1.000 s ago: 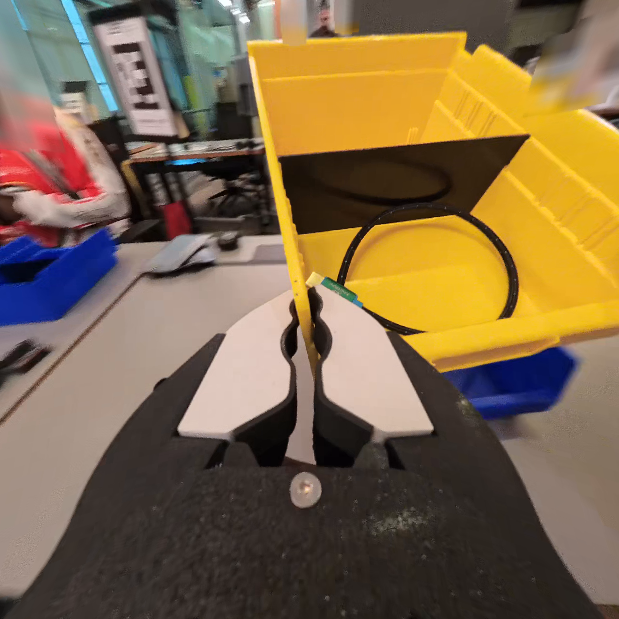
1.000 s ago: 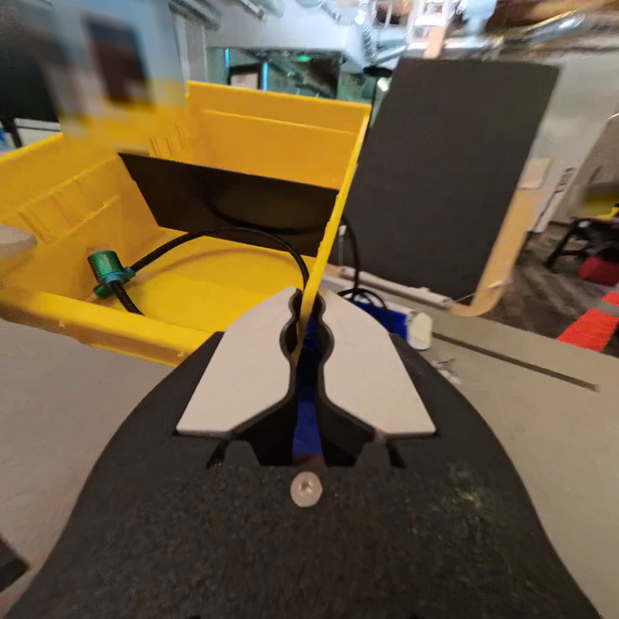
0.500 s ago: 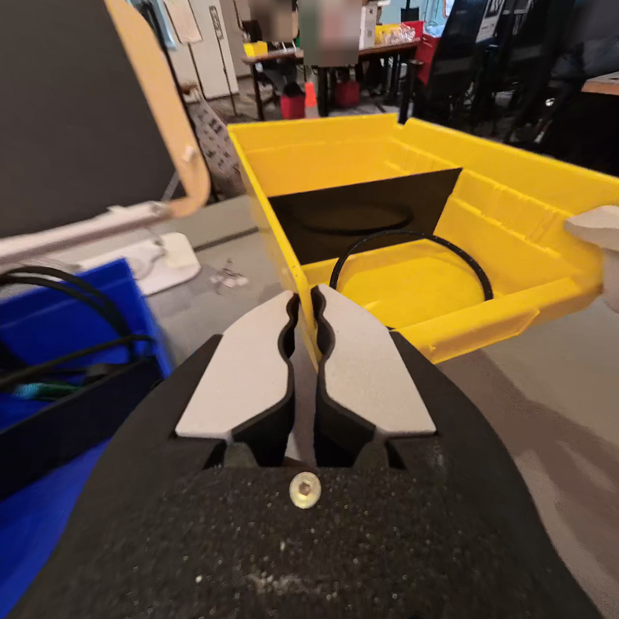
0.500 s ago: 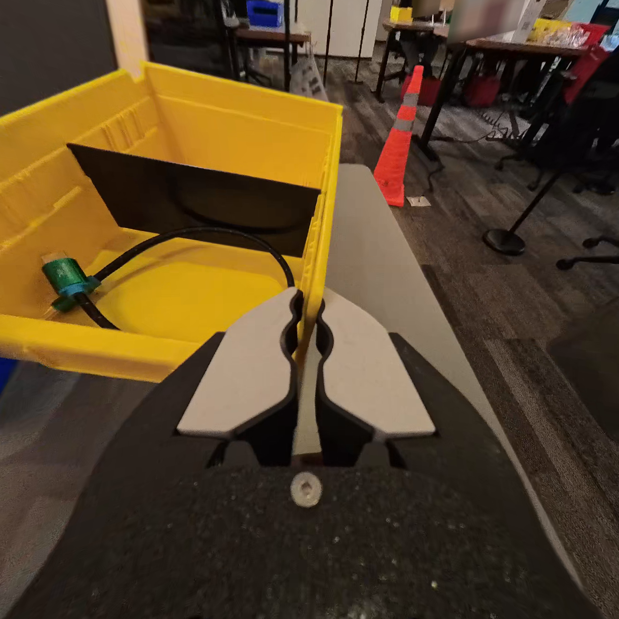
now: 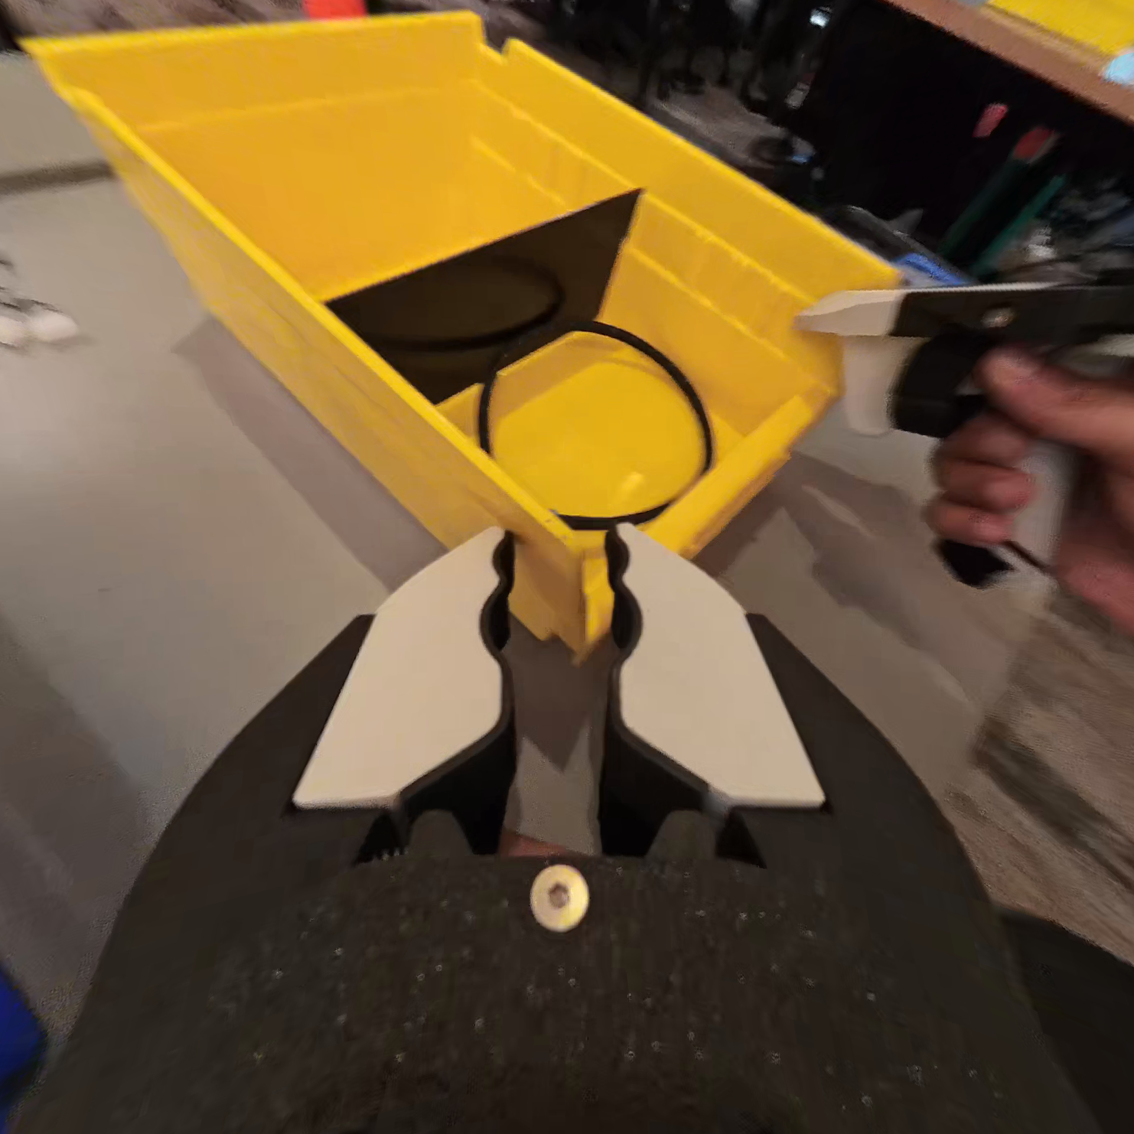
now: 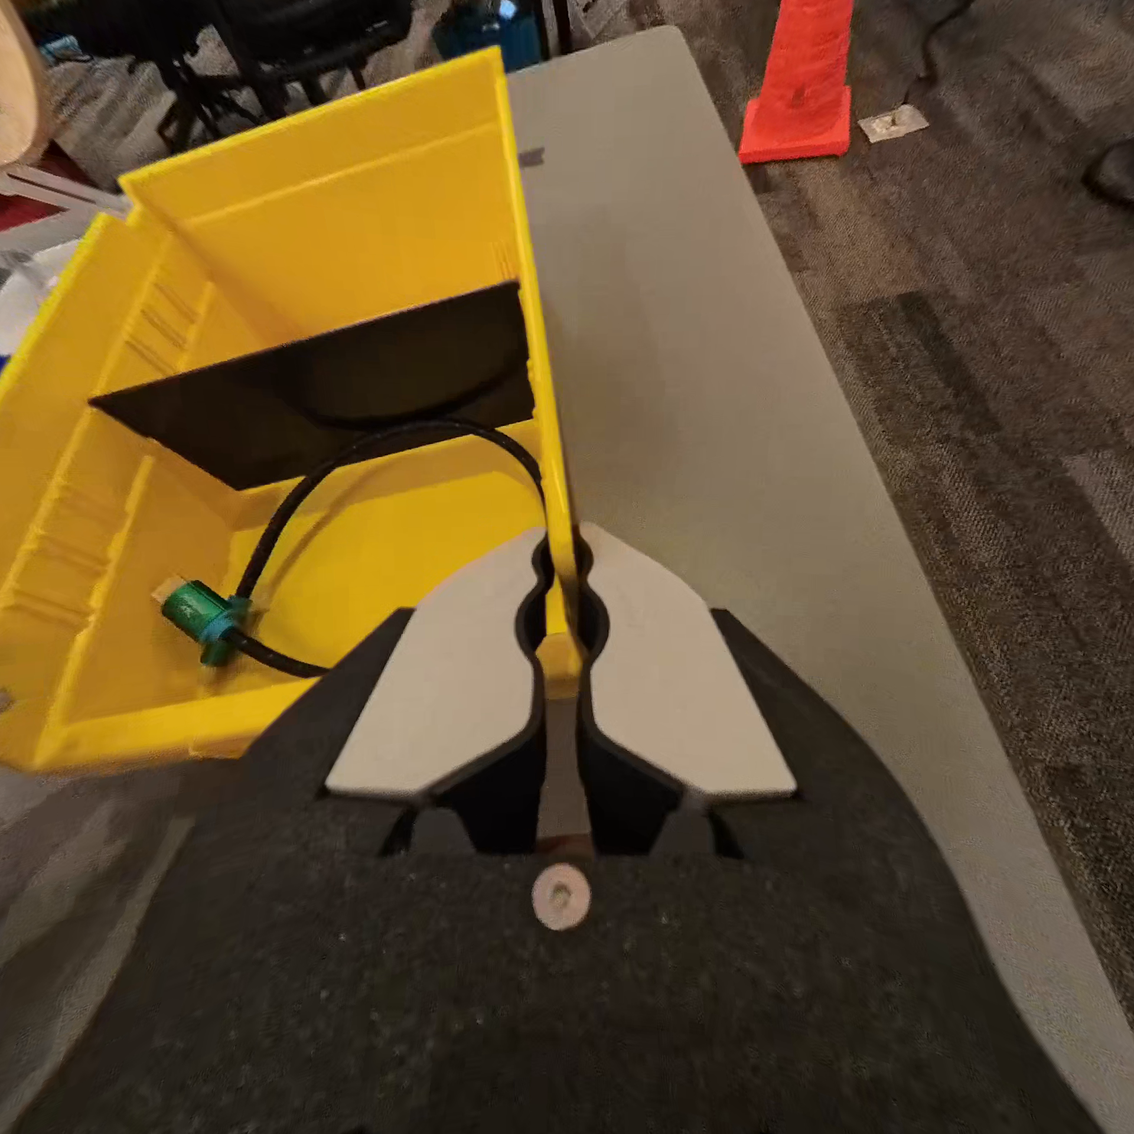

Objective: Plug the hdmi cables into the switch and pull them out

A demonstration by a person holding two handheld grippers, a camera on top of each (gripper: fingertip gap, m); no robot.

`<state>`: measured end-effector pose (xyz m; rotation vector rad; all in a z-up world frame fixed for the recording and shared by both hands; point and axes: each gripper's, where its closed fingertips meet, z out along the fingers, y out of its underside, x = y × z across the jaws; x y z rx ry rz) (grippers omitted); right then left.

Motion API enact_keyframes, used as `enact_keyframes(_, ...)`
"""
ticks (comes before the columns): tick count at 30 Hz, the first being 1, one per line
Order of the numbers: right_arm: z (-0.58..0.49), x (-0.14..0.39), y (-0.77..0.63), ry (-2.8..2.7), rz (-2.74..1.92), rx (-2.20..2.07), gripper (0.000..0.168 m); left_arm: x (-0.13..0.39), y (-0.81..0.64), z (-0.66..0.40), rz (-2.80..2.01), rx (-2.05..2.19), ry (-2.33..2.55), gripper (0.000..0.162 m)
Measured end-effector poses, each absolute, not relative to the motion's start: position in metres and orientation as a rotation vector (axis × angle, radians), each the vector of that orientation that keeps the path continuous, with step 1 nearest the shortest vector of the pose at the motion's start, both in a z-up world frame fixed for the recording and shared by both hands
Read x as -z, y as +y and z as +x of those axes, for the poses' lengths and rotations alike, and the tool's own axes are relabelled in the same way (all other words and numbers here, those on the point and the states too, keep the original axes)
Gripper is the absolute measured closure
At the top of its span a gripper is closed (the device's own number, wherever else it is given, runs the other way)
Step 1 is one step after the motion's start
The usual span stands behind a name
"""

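Observation:
A yellow bin (image 5: 307, 153) sits on the grey table (image 5: 153, 491). A black divider (image 5: 491, 307) crosses it. A coiled black hdmi cable (image 5: 675, 380) lies in the near compartment. Its green plug (image 6: 196, 610) shows in the right wrist view. My left gripper (image 5: 555, 534) is open, with the bin's near left corner between its fingers. My right gripper (image 6: 561, 540) is shut on the bin's right wall (image 6: 534, 368). It also shows in the left wrist view (image 5: 822, 319), held by a hand. No switch is in view.
The table's right edge (image 6: 859, 429) runs close beside the bin, with dark carpet below. An orange cone (image 6: 798, 80) stands on the floor beyond. A blue object (image 5: 12, 1043) shows at the lower left of the left wrist view. One gripper's finger ends stand about 20 cm off the other's.
Both grippers swung the yellow bin round and down onto the table. My left gripper's jaws have opened wider around the bin's corner. The right gripper stays shut on the wall.

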<state>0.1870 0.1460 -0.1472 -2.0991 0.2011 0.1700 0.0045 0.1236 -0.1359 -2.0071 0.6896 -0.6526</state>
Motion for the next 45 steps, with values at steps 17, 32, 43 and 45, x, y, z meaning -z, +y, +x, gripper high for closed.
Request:
enact_keyframes(17, -0.137, 0.087, 0.126, -0.347, -1.974, -0.582, 0.114, 0.112, 0.126, -0.379, -2.085, 0.036, 0.235, 0.103)
enact_keyframes(32, -0.295, 0.138, 0.170, -0.195, -2.163, -0.237, 0.164, 0.127, 0.153, -0.493, -2.085, -0.079, 0.271, 0.156)
enact_keyframes(43, -0.434, 0.151, 0.169, -0.267, -2.104, -0.369, 0.158, 0.144, 0.148, -0.621, -2.135, -0.046, 0.062, 0.156)
enact_keyframes(45, -0.438, 0.150, 0.166, -0.308, -2.102, -0.392, 0.156, 0.143, 0.148, -0.625, -2.117, -0.025, 0.006, 0.154)
